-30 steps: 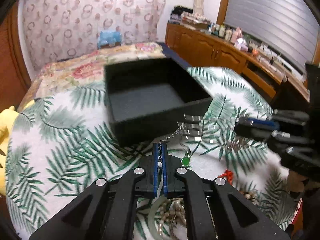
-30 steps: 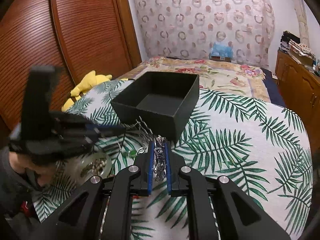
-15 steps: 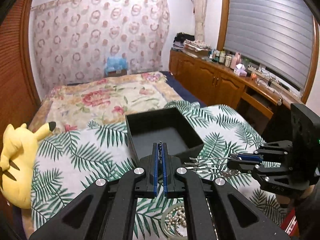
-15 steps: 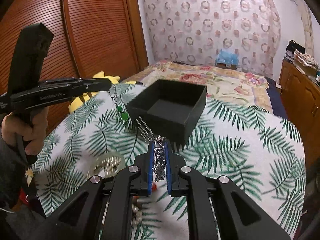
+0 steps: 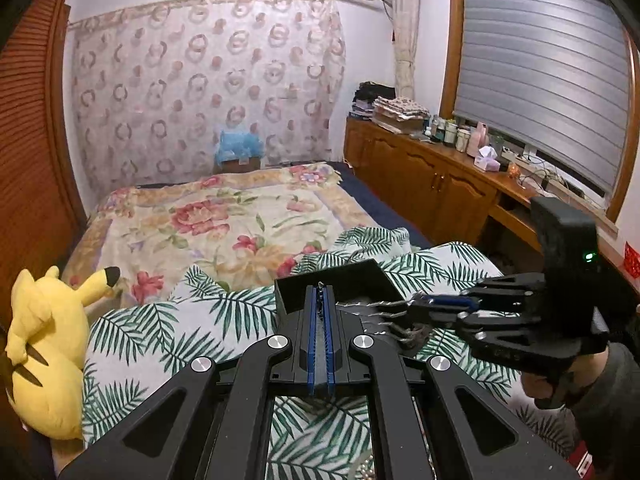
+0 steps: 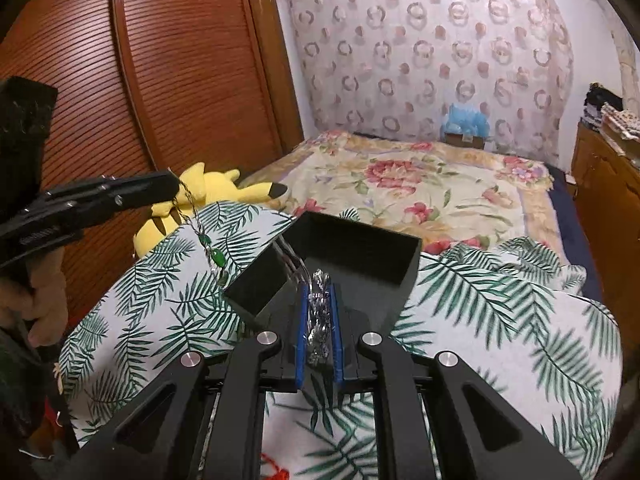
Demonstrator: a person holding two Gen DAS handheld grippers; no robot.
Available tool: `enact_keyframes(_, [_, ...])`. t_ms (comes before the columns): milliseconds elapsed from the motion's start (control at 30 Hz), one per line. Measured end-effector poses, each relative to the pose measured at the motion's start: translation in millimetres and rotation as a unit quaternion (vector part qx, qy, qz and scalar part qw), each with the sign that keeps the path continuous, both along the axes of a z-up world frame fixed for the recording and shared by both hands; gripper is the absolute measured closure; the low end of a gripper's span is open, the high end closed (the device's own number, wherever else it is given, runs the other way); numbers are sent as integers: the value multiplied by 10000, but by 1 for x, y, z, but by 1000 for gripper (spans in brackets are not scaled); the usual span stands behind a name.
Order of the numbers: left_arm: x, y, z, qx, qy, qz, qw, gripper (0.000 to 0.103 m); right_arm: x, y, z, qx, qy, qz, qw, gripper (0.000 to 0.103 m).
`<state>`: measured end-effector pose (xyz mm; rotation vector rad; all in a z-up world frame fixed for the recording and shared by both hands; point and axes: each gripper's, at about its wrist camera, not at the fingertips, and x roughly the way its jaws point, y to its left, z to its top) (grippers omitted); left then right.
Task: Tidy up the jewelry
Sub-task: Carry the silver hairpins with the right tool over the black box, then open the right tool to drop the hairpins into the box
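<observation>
Fingers (image 5: 310,320) hide most of necklace (image 6: 200,228); box (image 6: 360,248) interior dark.

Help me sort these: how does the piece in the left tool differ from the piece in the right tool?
The necklace in the left tool is a thin chain with green stones, dangling freely; the hair comb in the right tool is stiff, with silver prongs reaching toward the black box. Both are silvery and held off the bedspread.
</observation>
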<state>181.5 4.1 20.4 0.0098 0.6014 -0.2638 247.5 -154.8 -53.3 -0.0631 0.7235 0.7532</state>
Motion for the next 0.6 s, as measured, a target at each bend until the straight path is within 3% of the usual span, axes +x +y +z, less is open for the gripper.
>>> enact_keyframes(300, [33,5,-3,60,177,-24,9998,100,27,16,-22,-167,364,156,9991,91])
enact_keyframes(400, [40,0,-7,76,221,-92,9997,100,31,16,-21,-192,294,153,9993,86])
enact_keyframes(467, [43,-5,-11,93,244,-136,9996,100,32,10,-15,-85,199,94,9997,66])
enact_keyframes(600, [49,-11,-13,124,258,-190,9994,100,31,-7,-6,35,39,-115,9999,66])
